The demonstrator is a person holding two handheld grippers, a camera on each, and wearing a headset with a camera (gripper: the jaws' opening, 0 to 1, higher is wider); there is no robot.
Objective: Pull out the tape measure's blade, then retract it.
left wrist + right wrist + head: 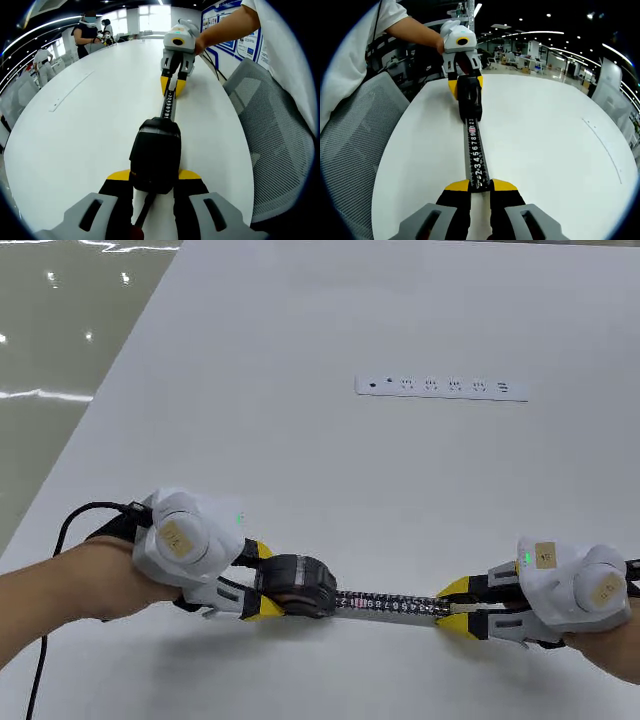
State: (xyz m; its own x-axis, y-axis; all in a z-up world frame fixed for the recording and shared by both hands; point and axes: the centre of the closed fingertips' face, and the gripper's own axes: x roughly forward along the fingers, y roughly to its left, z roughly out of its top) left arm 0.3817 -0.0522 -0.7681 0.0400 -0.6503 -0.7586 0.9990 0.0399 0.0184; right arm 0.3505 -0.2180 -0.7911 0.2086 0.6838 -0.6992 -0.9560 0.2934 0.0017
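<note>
White counter (300,440), lower frame: left gripper (265,580) fingers clamp the black boxy plastic tape-measure case (297,585), likely rigid and hefty. Its thin numbered metal blade (390,603), pinched at the tip by right gripper (452,607) fingers, looks springy and slick.

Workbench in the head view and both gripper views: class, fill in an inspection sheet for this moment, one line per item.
Surface: plain white tabletop, smooth, no marks seen.
Job's things: black tape measure case on the near part of the table; its dark numbered blade is drawn out straight between the grippers.
Clutter: long white power strip lying flat farther back, with nothing plugged in.
Grippers: left gripper shut on the case; right gripper shut on the blade's end.
Cables: black cable runs from the left gripper off the table edge.
Surroundings: glossy floor; grey mesh chair; people at the far end.
</note>
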